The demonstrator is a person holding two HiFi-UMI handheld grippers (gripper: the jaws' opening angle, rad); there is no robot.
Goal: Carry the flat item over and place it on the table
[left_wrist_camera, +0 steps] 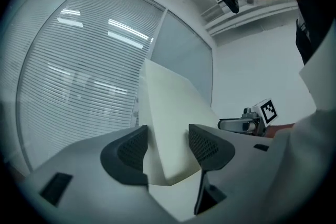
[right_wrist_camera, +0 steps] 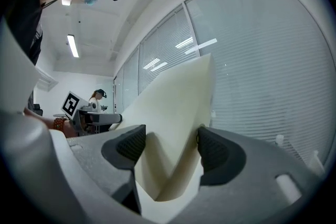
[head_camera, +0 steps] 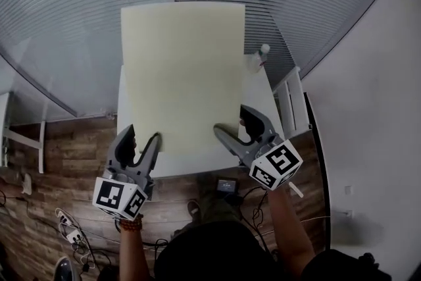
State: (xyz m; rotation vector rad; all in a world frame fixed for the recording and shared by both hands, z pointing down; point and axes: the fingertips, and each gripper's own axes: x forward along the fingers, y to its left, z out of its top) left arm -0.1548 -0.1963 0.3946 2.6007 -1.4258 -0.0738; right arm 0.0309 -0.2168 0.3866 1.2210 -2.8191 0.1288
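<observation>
One foam sheet [head_camera: 183, 69], two grippers, one desk, one bottle.

- **Far left:** at 8 o'clock in the head view a power strip [head_camera: 69, 228] and cables lie on the wood floor, too small to make out.
- **Left side:** at 7 o'clock the left gripper [head_camera: 141, 135] grips the near left corner of the foam sheet. In the left gripper view that gripper [left_wrist_camera: 168, 136] has the thick pale edge [left_wrist_camera: 168, 107] between its two dark pads, jaws at a middling gap, closed onto it. The gripper body cuts off the corner tip.
- **Centre:** the foam sheet is pale yellow-green and rectangular. It is held over the white desk [head_camera: 197, 164] and hides most of it, leaving only a near strip and the right side showing. I cannot tell if the far edge touches the desk.
- **Right side:** at 5 o'clock the right gripper [head_camera: 230, 120] clamps the near right corner. In the right gripper view [right_wrist_camera: 170, 139] the foam [right_wrist_camera: 173, 97] is buckled into a fold between the pads and presses on both, jaws at a middling gap. Its lowest part is hidden by the gripper body. The left gripper [right_wrist_camera: 89, 118] shows at 9 o'clock there, with one distant person [right_wrist_camera: 97, 98] behind it, tiny.
- **Far right:** the bottle [head_camera: 262, 52] stands at 1 o'clock, just beside the sheet's right edge. It is clear with a white cap, and its base is hard to make out.
</observation>
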